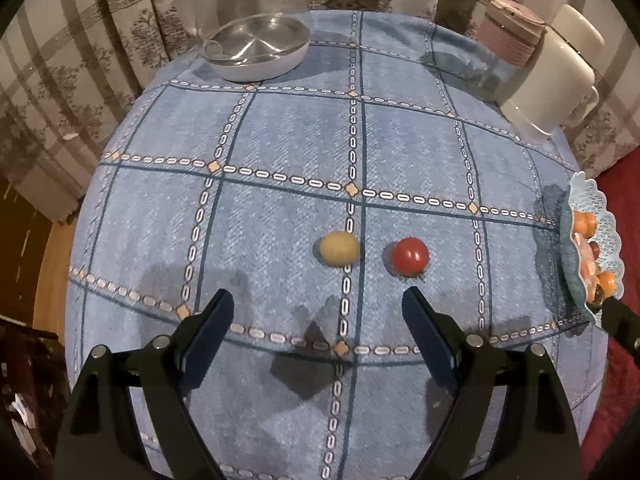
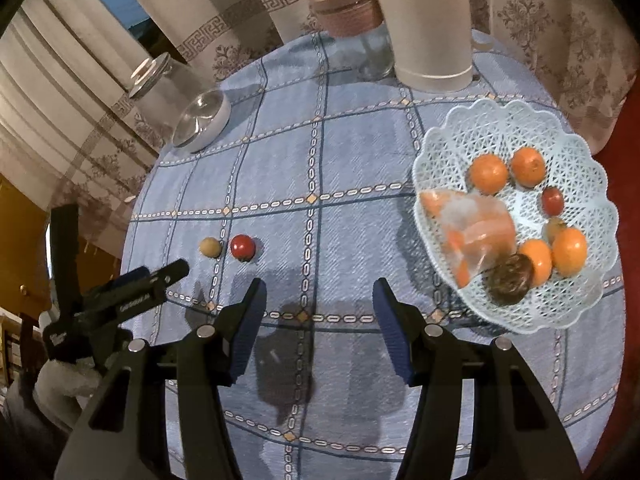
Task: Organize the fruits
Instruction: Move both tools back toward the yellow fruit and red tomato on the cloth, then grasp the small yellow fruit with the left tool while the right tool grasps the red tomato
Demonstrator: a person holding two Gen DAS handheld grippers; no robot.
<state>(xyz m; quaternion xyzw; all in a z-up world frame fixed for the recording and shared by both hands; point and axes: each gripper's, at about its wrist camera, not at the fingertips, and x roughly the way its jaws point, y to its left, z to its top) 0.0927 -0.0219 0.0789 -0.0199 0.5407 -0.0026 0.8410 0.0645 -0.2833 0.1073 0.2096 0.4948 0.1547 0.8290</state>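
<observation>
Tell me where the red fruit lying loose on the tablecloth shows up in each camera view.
Left wrist view: the red fruit lies right of centre, just beyond the left gripper's open fingers.
Right wrist view: the red fruit lies left of centre, far from the basket.
Shared landmark: the yellow fruit sits immediately to its left in both.

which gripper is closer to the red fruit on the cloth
Left. The left gripper hangs open just short of the red fruit; the right gripper is farther off, near the basket.
</observation>
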